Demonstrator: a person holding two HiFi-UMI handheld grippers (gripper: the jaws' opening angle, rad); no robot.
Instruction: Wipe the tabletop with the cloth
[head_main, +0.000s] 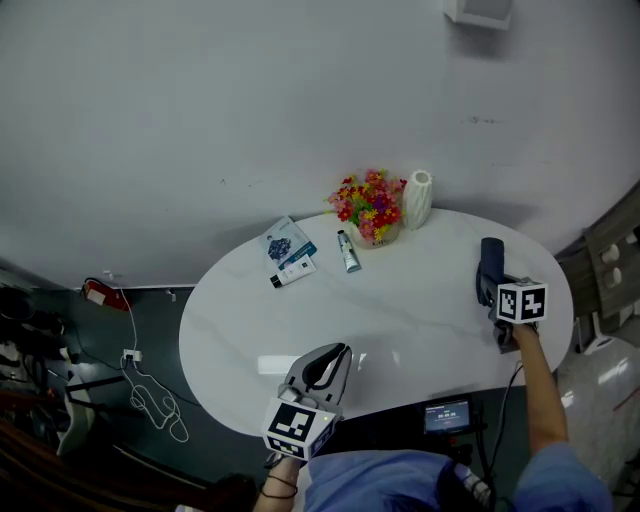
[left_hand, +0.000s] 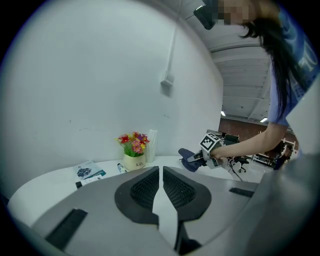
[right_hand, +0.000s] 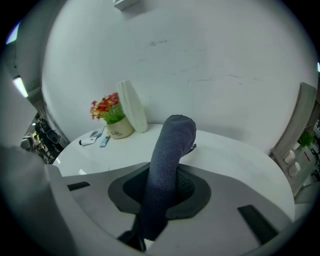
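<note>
The left gripper (head_main: 334, 355) hovers over the near edge of the desk (head_main: 410, 310), tilted toward its middle; its jaws are drawn together with only a thin slit between them and nothing in it. The right gripper (head_main: 492, 284) sits at the desk's right edge, jaws clamped on the cloth (right_hand: 169, 145). The bare right forearm (head_main: 540, 390) reaches forward from a blue sleeve (head_main: 560, 480).

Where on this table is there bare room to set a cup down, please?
The wide middle of the table is bare, from the tube and booklet forward to the left gripper, and across to the cloth in the right gripper. The left end, beside the booklet, is free too. The back edge is crowded: flowers, vase, tube, booklet.
</note>
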